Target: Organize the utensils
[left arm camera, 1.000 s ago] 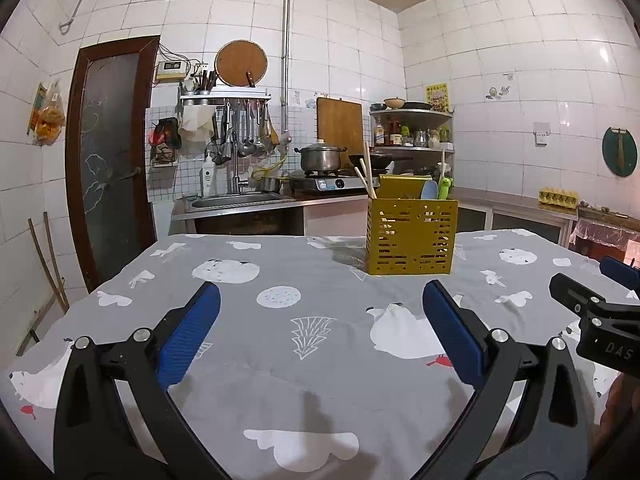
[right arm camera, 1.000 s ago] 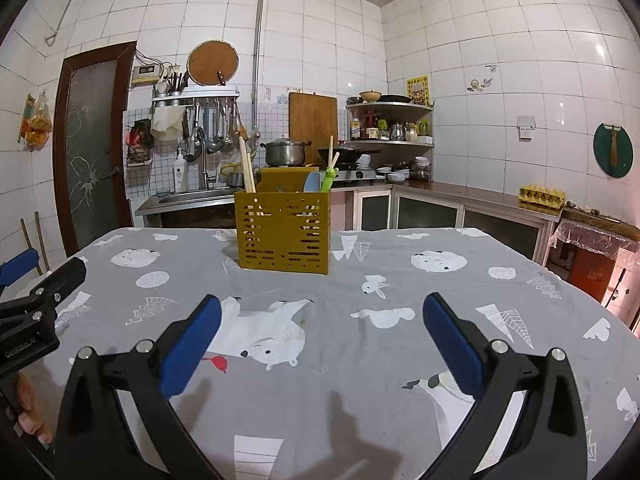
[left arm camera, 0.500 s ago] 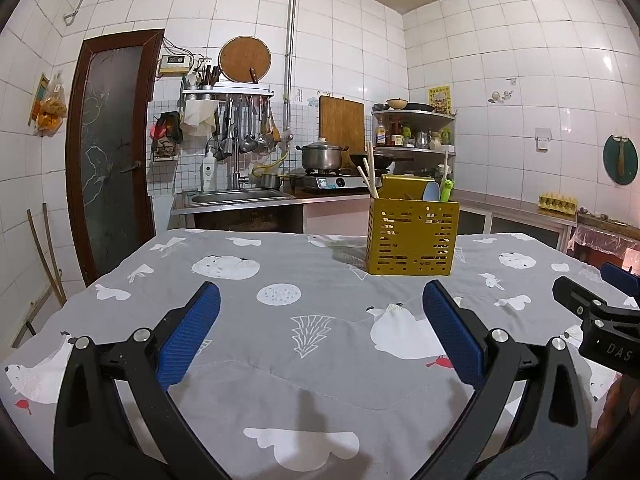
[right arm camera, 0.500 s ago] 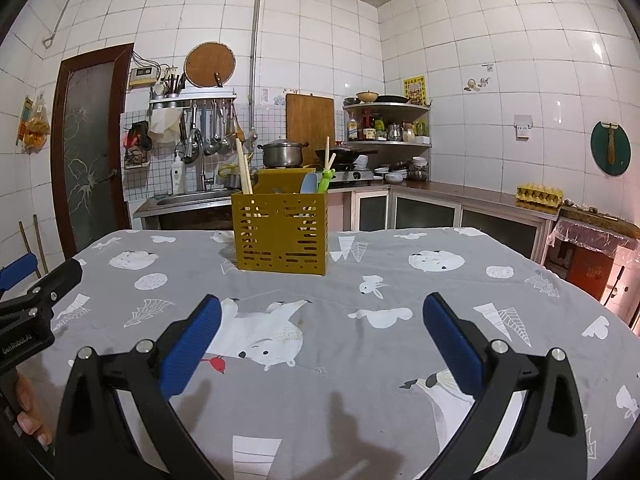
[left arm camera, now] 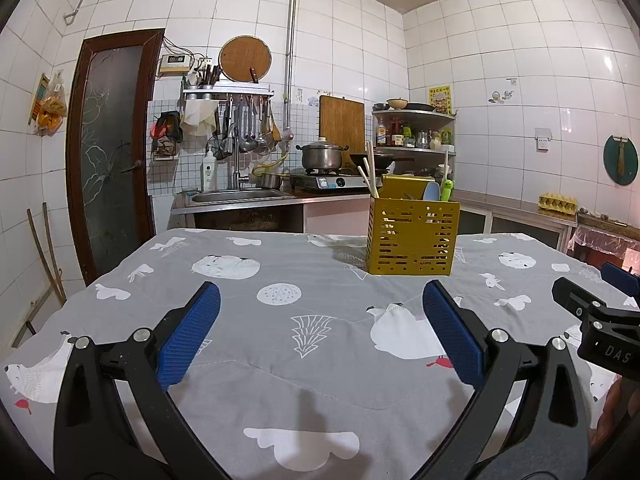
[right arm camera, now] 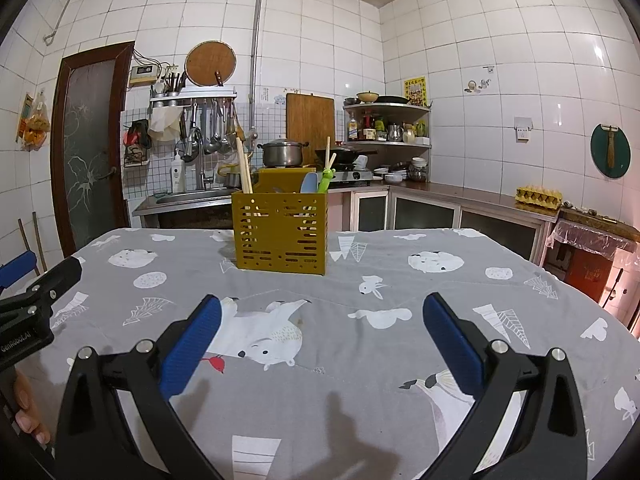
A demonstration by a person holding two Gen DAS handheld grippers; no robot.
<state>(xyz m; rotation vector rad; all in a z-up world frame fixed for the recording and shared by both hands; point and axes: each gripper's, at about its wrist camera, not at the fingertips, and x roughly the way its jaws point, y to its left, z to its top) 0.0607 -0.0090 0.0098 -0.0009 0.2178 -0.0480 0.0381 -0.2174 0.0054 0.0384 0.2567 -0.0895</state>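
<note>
On the left side, the left gripper (left arm camera: 320,328) is held low and level over the table (left arm camera: 248,392), aimed straight across the grey animal-print cloth, its blue-padded fingers (left arm camera: 188,334) spread wide with nothing between them; in the right wrist view its black body shows at the left edge, with part of the person's hand (right arm camera: 28,412) wrapped round the handle below. Ahead of these fingers and off toward the right one stands the yellow utensil holder (left arm camera: 412,238), well apart from the pads, upright on the cloth near the far half of the table. Its slotted front wall faces the cameras and its long axis runs vertically; wooden chopsticks (left arm camera: 370,178) rise from its left compartment and lean a little to the left, while a pale blue spoon (left arm camera: 432,192) and a green-handled utensil (left arm camera: 447,190) stick up from the right side, handles or heads pointing toward the ceiling. Further right, the right gripper (right arm camera: 320,328) is held in the same low, level pose, its fingers (right arm camera: 452,340) likewise wide apart and holding nothing; from the left wrist view its black frame enters at the right edge. Seen from the right wrist, the holder sits ahead and closer to the left finger's line, again well clear of both pads, in the middle of the table between the two grippers' lines of sight. Behind it lie the sink (left arm camera: 236,196) and a pot (left arm camera: 322,156) on the stove
</note>
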